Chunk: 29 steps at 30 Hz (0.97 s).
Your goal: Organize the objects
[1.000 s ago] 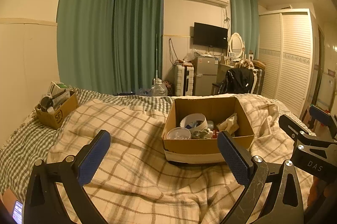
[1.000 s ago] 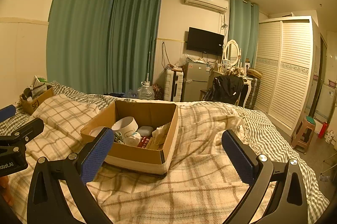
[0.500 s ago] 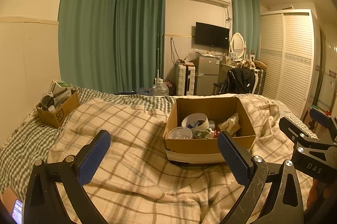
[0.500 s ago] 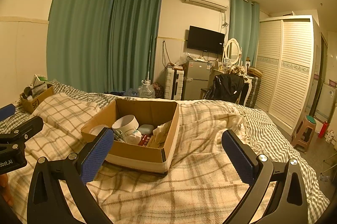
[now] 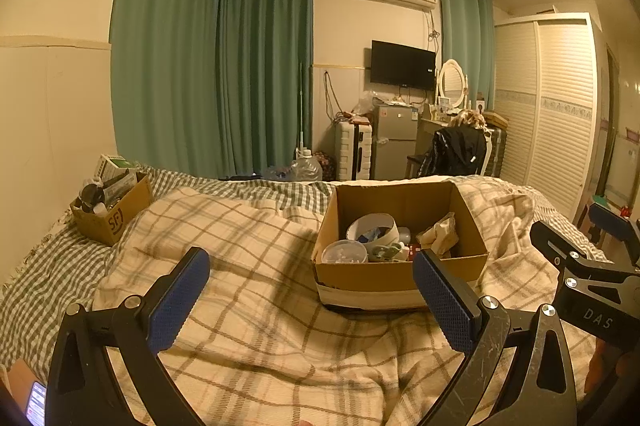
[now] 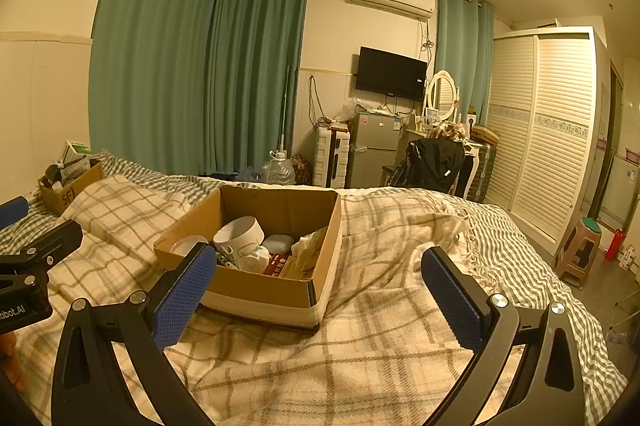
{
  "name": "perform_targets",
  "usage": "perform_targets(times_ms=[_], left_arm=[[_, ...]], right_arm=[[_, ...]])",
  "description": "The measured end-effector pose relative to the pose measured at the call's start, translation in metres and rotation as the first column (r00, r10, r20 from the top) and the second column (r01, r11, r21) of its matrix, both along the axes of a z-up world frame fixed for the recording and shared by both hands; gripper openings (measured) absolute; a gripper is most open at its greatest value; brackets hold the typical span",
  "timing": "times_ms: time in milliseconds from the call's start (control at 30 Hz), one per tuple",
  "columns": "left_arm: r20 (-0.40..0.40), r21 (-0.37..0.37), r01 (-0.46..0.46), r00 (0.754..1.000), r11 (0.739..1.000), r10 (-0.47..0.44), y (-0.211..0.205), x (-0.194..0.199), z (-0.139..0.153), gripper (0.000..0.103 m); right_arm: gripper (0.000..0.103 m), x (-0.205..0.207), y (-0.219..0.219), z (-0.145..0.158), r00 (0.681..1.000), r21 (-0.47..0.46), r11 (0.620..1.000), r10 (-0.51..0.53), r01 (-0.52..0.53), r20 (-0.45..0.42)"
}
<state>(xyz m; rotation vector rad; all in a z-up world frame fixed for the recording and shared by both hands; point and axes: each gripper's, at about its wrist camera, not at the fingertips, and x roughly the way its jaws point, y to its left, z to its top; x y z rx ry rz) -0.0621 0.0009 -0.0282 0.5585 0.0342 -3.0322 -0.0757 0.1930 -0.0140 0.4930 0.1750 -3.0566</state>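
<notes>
An open cardboard box (image 5: 400,276) stands on a plaid blanket on the bed; it also shows in the right wrist view (image 6: 260,290). Inside are a white mug (image 6: 239,234), a clear round tub (image 5: 345,252), a red packet (image 6: 280,264) and crumpled paper (image 5: 438,236). A smaller SF cardboard box (image 5: 110,216) full of items sits at the bed's far left. My left gripper (image 5: 310,296) is open and empty, short of the big box. My right gripper (image 6: 320,294) is open and empty, also short of it.
The plaid blanket (image 6: 380,346) lies rumpled over a checked sheet (image 5: 36,278). Beyond the bed stand green curtains, a water jug (image 5: 306,167), a small fridge (image 5: 394,141), a chair with a black jacket (image 6: 434,161) and a white wardrobe. A stool (image 6: 580,250) stands on the floor at right.
Both views have shifted very slightly; the big box sits a touch further right in each. The jaws stay open and nothing was picked up.
</notes>
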Motion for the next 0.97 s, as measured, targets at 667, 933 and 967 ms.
perform_targets(times_ms=[667,933,967], left_arm=[[0.007,-0.013,0.009,1.000,1.000,-0.008,0.0038,-0.0003,-0.0001,0.103],[0.009,-0.007,-0.001,1.000,1.000,0.001,0.0043,-0.0008,-0.0015,0.103],[0.009,-0.008,0.000,1.000,1.000,0.000,0.0042,-0.0012,-0.0015,0.103]], right_arm=[[0.103,-0.0001,0.0000,-0.0007,1.000,-0.004,1.000,0.000,0.000,0.002],[0.103,-0.0005,-0.0009,-0.0025,1.000,-0.003,1.000,0.000,0.000,0.004],[0.103,-0.0005,-0.0007,-0.0022,1.000,-0.004,1.000,-0.001,0.001,0.004]])
